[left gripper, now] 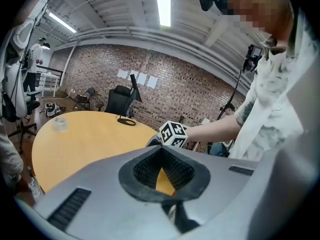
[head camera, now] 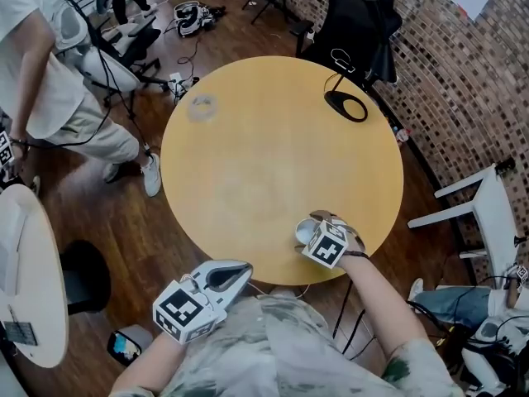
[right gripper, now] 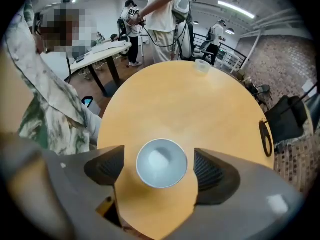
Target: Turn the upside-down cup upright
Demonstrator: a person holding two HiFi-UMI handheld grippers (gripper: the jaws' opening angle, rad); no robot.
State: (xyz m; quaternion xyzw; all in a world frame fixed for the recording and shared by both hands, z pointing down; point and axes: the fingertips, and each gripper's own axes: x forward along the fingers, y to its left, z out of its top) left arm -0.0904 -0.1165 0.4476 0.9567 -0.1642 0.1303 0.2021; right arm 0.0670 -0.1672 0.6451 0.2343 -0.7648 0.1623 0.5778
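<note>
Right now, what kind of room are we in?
Probably a workshop or test lab rather than a home. It has a bare brick wall, a black office chair pushed up to a big round table, and other people standing about on a wooden floor.

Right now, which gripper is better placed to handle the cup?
Right. The right gripper points down, jaws open on either side of the cup; the left gripper is shut and away from it.
</note>
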